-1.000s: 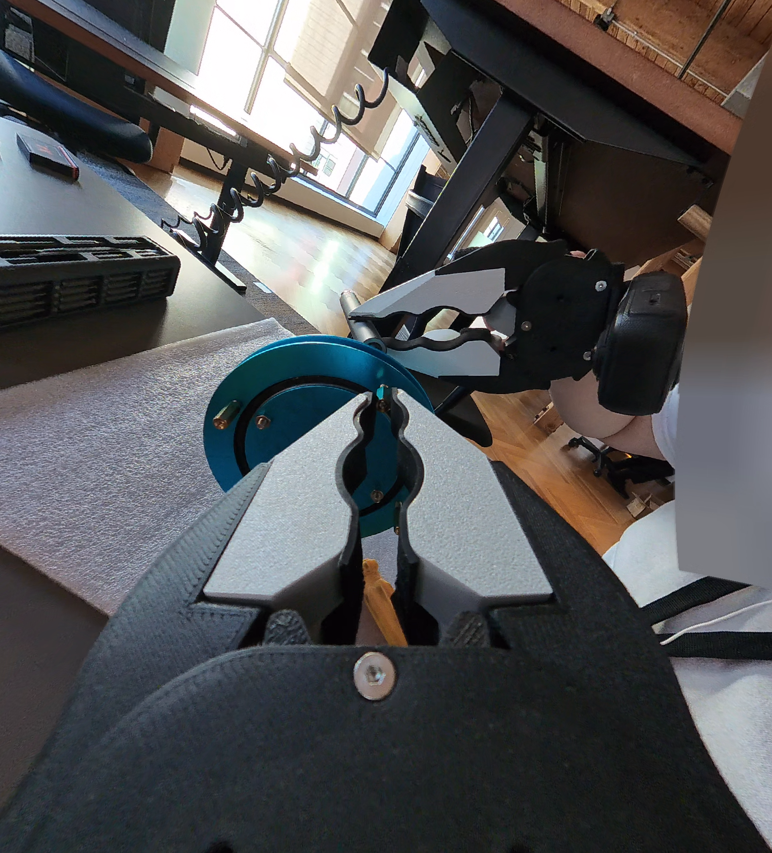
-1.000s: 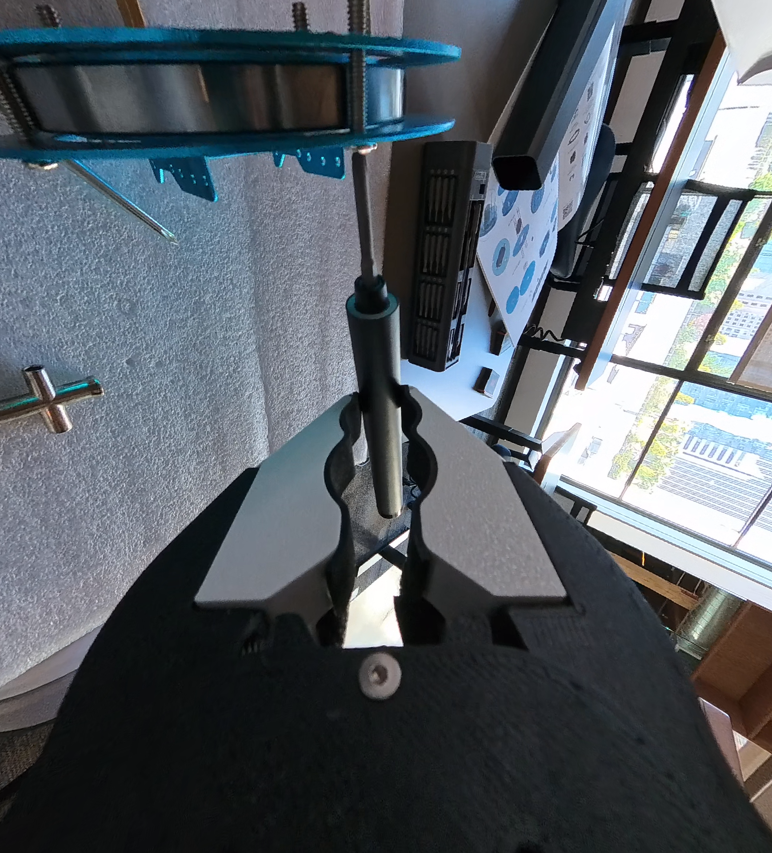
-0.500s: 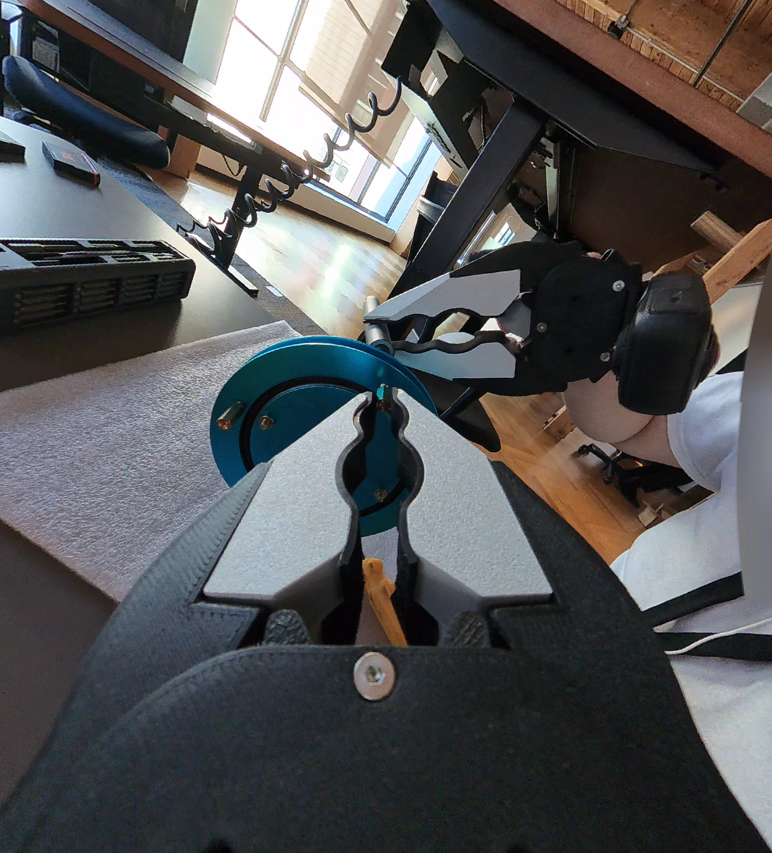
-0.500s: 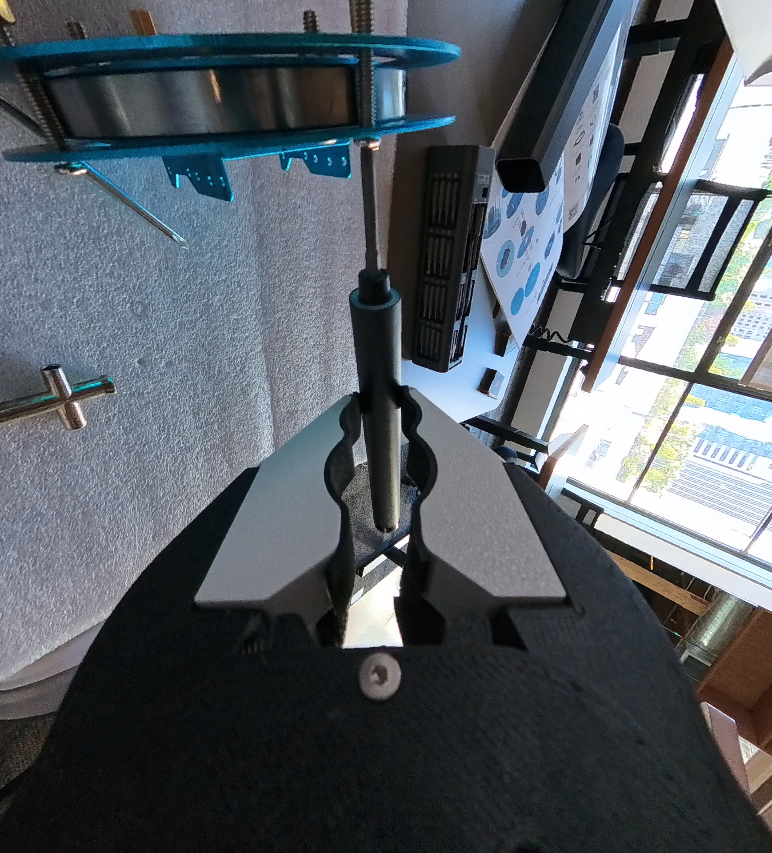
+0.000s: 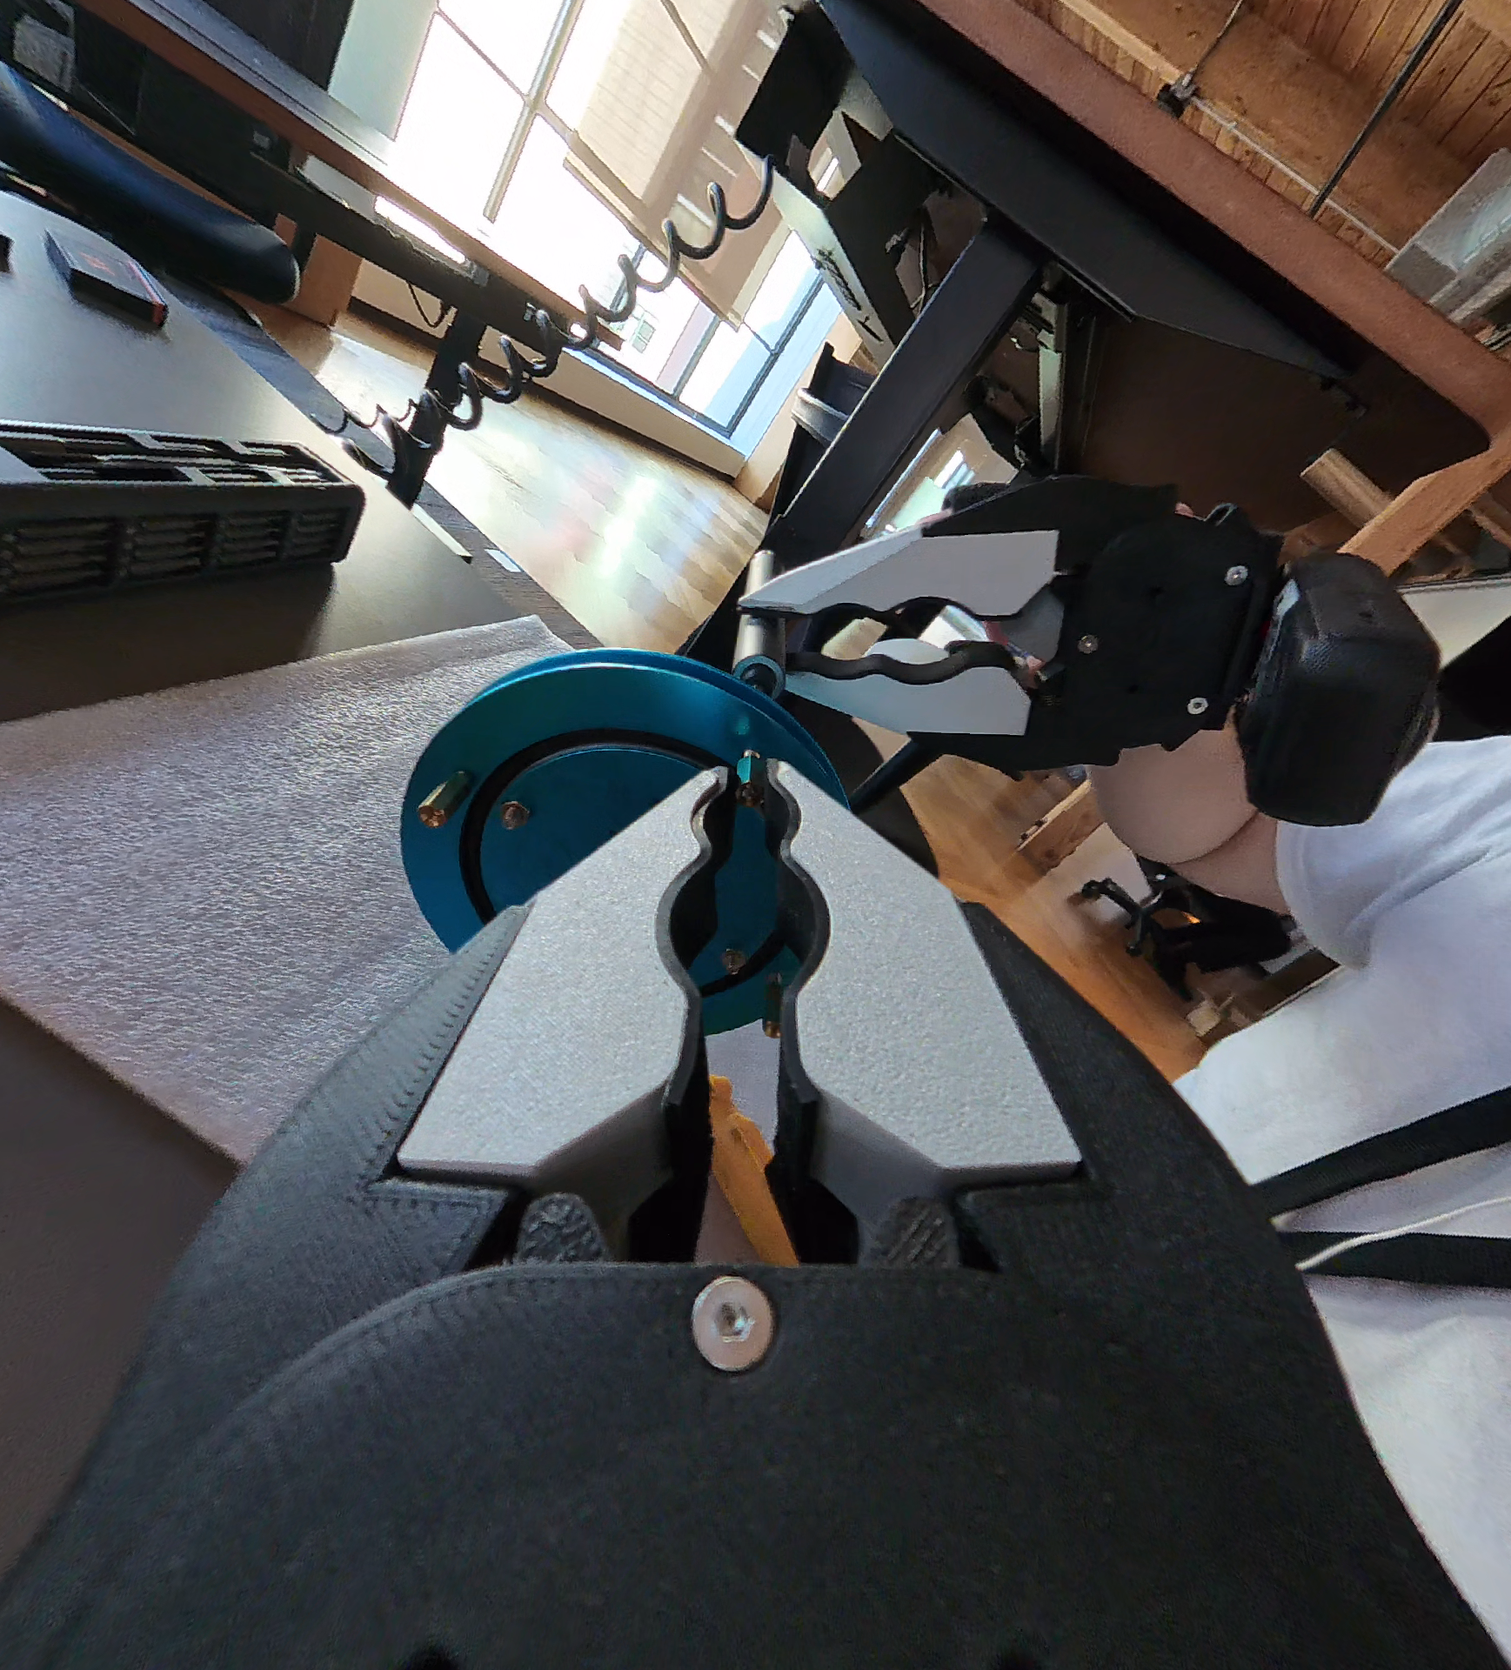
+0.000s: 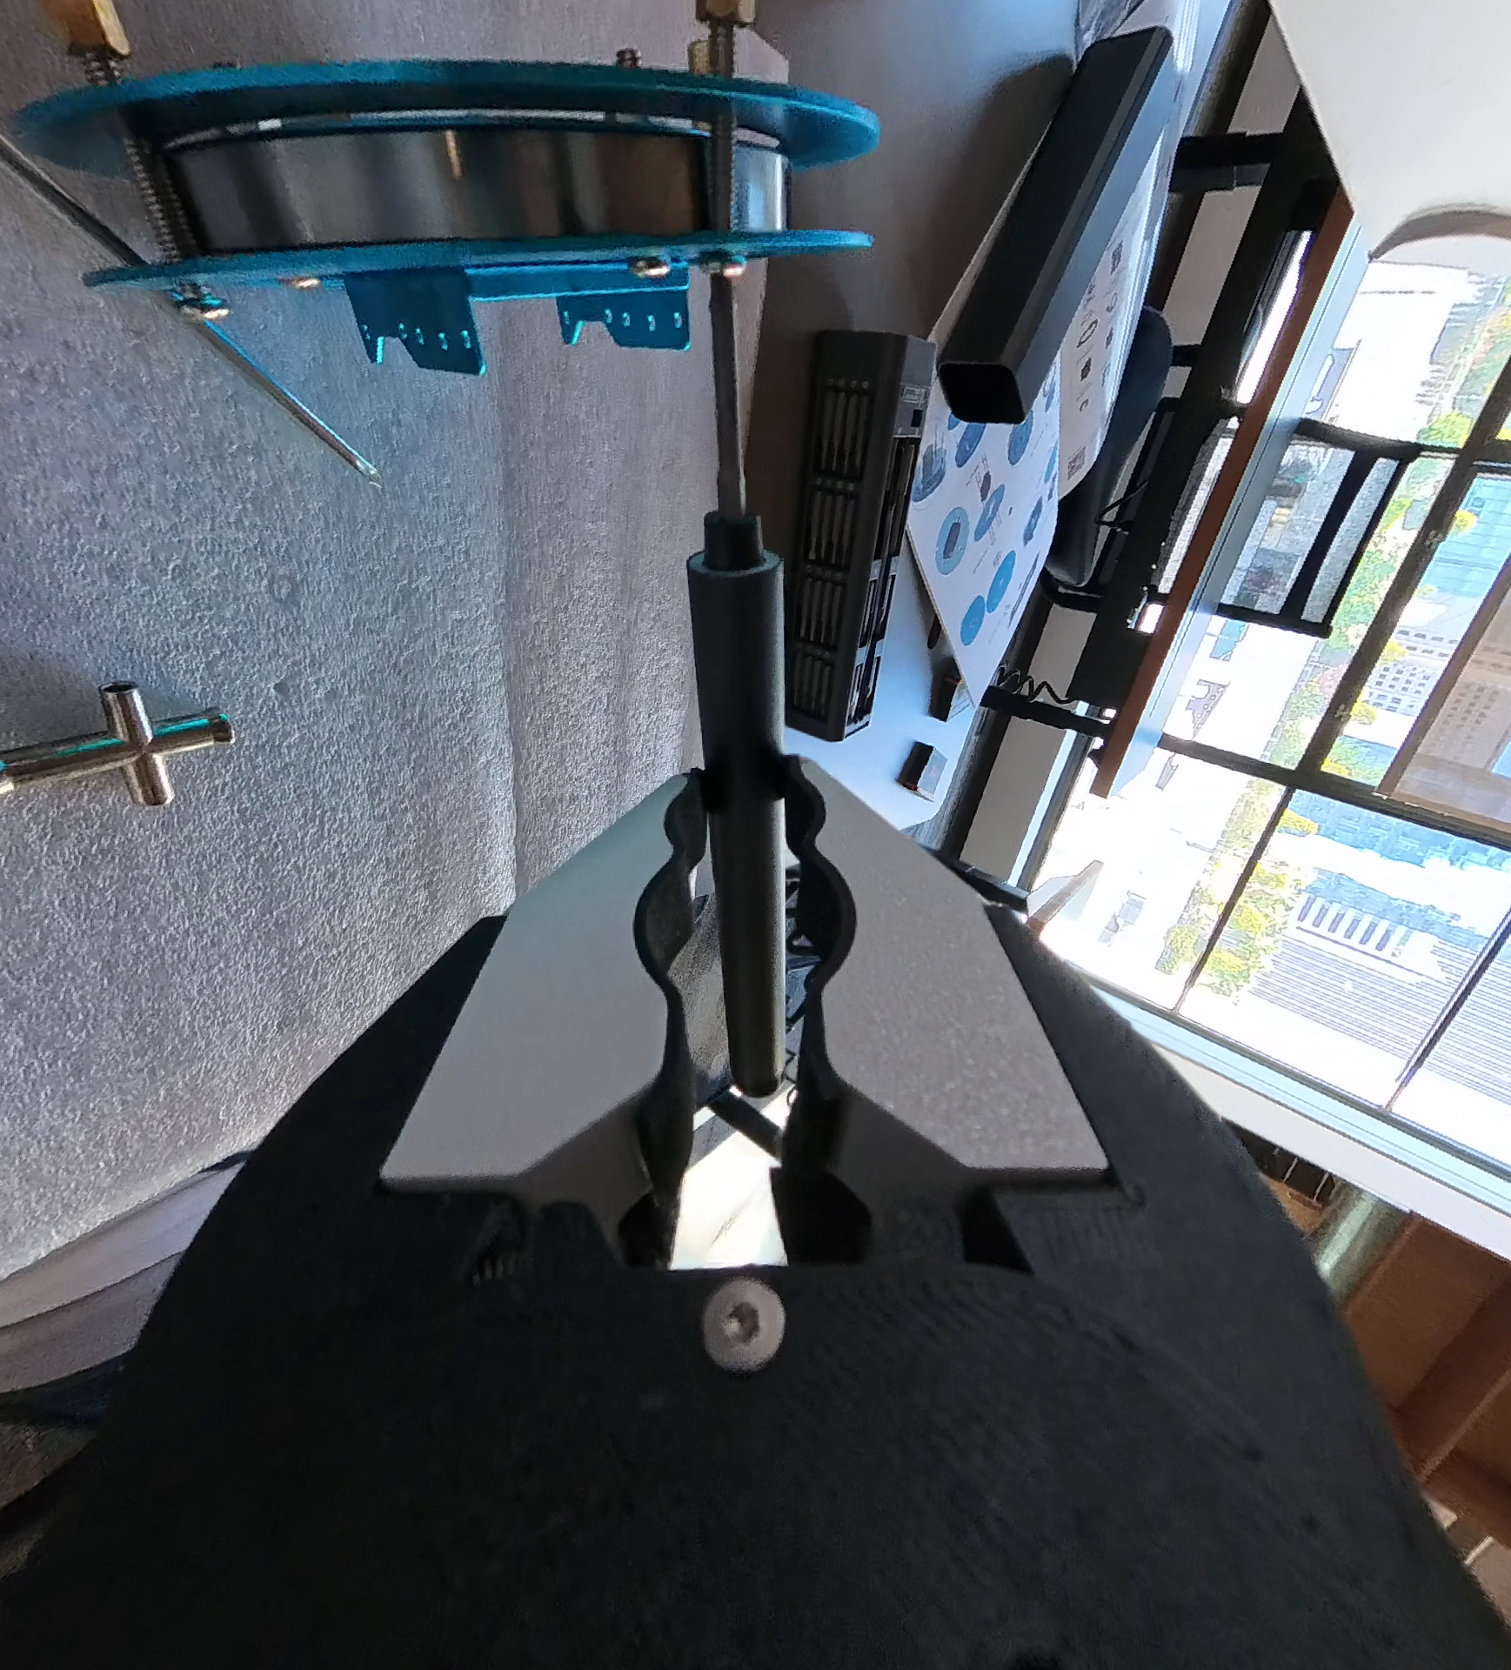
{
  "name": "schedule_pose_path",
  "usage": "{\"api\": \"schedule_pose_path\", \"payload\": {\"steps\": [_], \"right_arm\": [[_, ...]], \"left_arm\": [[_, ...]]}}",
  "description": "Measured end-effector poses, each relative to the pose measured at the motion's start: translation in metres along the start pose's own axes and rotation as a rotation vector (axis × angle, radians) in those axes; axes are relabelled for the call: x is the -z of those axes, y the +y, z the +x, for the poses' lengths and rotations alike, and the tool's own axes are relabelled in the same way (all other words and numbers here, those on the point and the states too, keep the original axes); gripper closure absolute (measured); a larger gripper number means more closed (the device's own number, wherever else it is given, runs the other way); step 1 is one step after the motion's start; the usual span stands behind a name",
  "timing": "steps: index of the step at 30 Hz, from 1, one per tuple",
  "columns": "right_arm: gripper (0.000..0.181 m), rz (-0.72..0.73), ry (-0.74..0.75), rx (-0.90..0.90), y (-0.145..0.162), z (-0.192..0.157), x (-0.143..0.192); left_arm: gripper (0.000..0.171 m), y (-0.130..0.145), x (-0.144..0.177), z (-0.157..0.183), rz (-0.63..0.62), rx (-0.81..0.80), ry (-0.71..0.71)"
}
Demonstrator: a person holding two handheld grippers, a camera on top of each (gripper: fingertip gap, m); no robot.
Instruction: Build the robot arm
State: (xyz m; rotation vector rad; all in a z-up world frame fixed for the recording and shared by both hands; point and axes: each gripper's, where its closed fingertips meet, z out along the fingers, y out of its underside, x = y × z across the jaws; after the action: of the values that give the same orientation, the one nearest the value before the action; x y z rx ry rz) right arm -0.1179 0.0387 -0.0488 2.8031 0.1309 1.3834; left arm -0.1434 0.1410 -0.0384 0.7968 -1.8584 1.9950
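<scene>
A blue two-disc assembly [image 5: 607, 786] with a steel ring between its plates [image 6: 435, 181] stands on edge on a grey foam mat [image 5: 146, 813]. My left gripper [image 5: 747, 782] is shut, its tips pinching a small teal standoff [image 5: 750, 775] on the disc's face. My right gripper [image 6: 741, 777] is shut on a dark screwdriver [image 6: 738, 813]. The screwdriver's thin shaft meets a screw [image 6: 724, 267] on the lower blue plate. In the left wrist view the right gripper [image 5: 774, 646] comes in from the right behind the disc's rim. A yellow piece [image 5: 742, 1166] shows between the left fingers' bases.
A steel cross-shaped socket wrench [image 6: 92, 745] lies on the mat [image 6: 236, 542]. A black bit case [image 6: 851, 542] sits beyond the mat, also in the left wrist view [image 5: 128, 533]. A printed sheet [image 6: 995, 506] and a black bar [image 6: 1059, 244] lie farther off. A person in white sits at the right [image 5: 1411, 904]. One gripper's finger ends stand about 11 centimeters off the other's. The yellow piece [image 5: 742, 1166] is about 12 centimeters from my left fingertips.
Both grips hold. The views have shifted slightly: the disc assembly sits a little tilted in the right wrist view, and the right gripper appears slightly farther right in the left wrist view.
</scene>
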Motion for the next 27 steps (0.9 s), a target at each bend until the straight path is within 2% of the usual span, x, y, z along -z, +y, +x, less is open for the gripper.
{"api": "schedule_pose_path", "payload": {"steps": [27], "right_arm": [[0.166, 0.087, 0.002, 0.007, -0.0054, 0.0004, -0.0012]], "left_arm": [[0.168, 0.0015, 0.0047, 0.0005, 0.022, 0.041, -0.023]]}}
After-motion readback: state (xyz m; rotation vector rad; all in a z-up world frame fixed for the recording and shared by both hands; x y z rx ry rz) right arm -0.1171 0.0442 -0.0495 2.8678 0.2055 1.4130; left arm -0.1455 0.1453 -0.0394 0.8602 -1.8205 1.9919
